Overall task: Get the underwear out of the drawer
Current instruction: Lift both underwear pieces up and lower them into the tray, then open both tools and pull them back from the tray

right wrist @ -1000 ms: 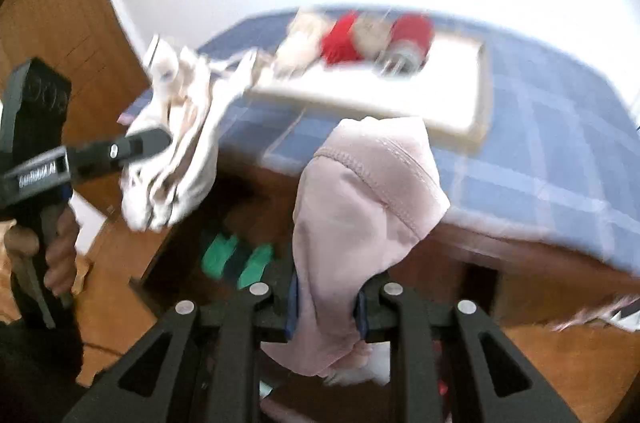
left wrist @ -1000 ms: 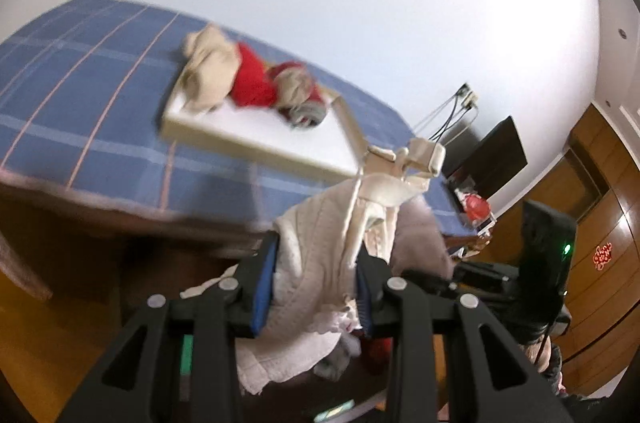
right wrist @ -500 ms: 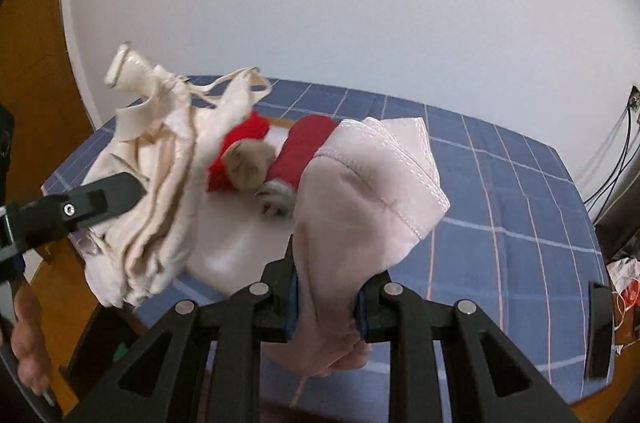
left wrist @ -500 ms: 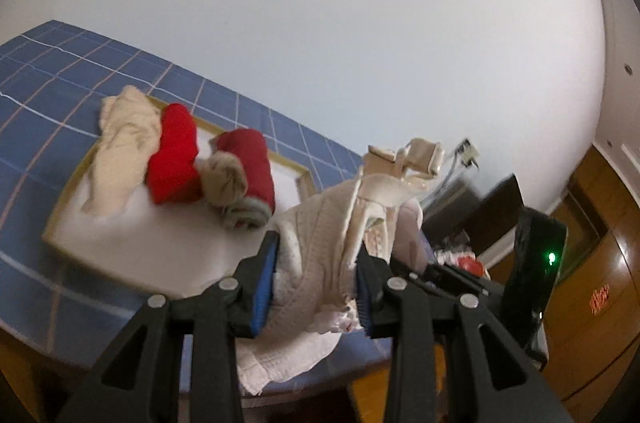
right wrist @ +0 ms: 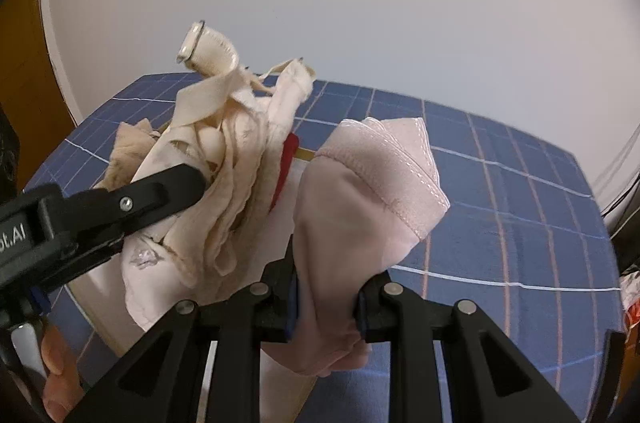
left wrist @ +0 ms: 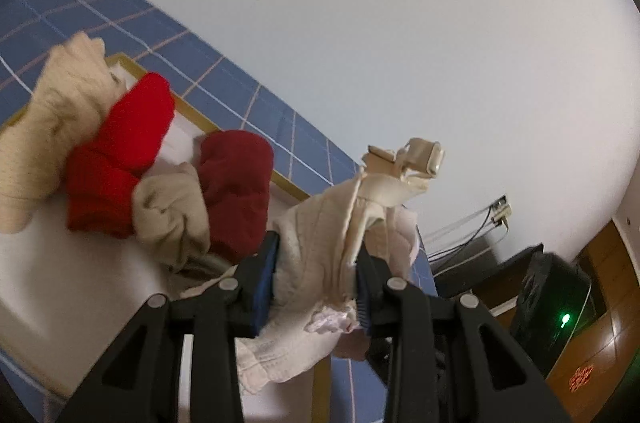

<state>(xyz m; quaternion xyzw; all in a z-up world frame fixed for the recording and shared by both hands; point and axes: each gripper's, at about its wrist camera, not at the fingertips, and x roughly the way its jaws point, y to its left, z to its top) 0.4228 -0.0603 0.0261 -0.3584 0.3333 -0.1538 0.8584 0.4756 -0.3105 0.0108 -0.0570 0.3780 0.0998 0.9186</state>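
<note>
My left gripper [left wrist: 316,279] is shut on a cream lacy undergarment [left wrist: 320,243] with straps and a clasp sticking up. It holds it just above the white tray [left wrist: 60,283], close to the rolled clothes. In the right wrist view the same cream garment [right wrist: 224,163] hangs from the left gripper at the left. My right gripper [right wrist: 326,297] is shut on pale pink underwear [right wrist: 360,191] and holds it over the tray's near side. The drawer is out of view.
The tray lies on a blue checked cloth [right wrist: 500,203] and holds rolled beige [left wrist: 44,131], red [left wrist: 120,151] and dark red [left wrist: 236,191] garments. A white wall stands behind. Cables [left wrist: 460,227], a dark device [left wrist: 552,299] and wooden panels [left wrist: 596,355] are at the right.
Both grippers have risen from the open drawer up to the tabletop and moved in over the tray, each still holding its garment. The left one is now close to the rolled clothes.
</note>
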